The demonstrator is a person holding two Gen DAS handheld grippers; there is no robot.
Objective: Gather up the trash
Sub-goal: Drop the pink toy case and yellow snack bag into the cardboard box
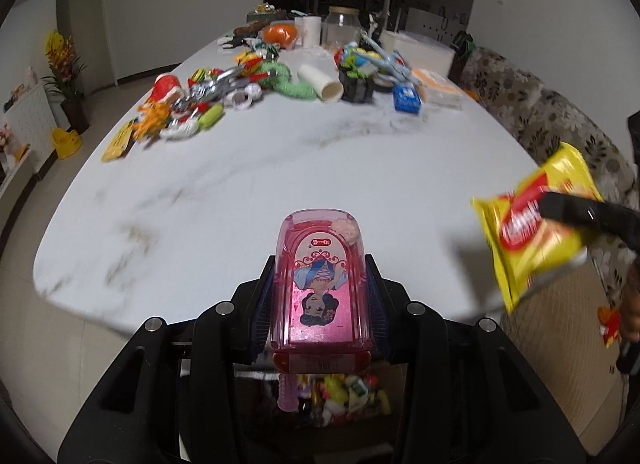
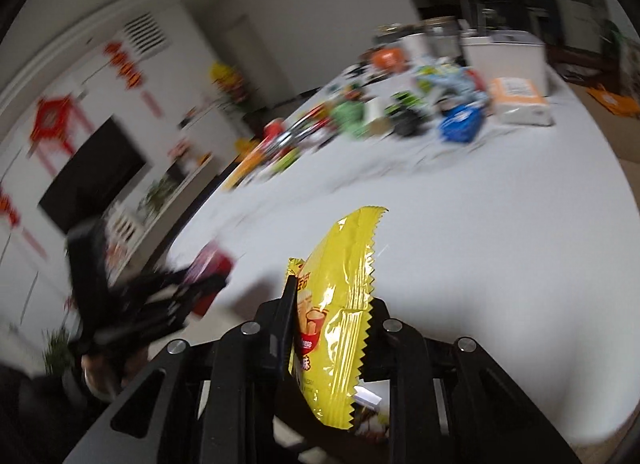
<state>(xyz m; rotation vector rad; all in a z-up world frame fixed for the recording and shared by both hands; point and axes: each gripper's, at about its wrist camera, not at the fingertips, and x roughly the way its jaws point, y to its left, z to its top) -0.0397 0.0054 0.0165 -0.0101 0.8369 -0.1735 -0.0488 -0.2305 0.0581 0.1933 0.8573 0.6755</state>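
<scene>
My left gripper (image 1: 320, 280) is shut on a pink translucent bin (image 1: 320, 280) with a princess picture on its lid, held over the near edge of the white marble table (image 1: 256, 167); colourful wrappers show inside it below. My right gripper (image 2: 332, 304) is shut on a yellow snack packet (image 2: 340, 296), held in the air. In the left wrist view that packet (image 1: 536, 223) hangs at the right, beyond the table edge, pinched by the black right gripper (image 1: 560, 207). In the right wrist view the left gripper (image 2: 168, 292) with the pink bin (image 2: 210, 268) is blurred at the left.
A pile of toys, wrappers, a white paper cup (image 1: 320, 81), a blue box (image 1: 407, 99), a glass jar (image 1: 342, 29) and a white box (image 1: 420, 49) covers the table's far half. A floral sofa (image 1: 540, 111) runs along the right side.
</scene>
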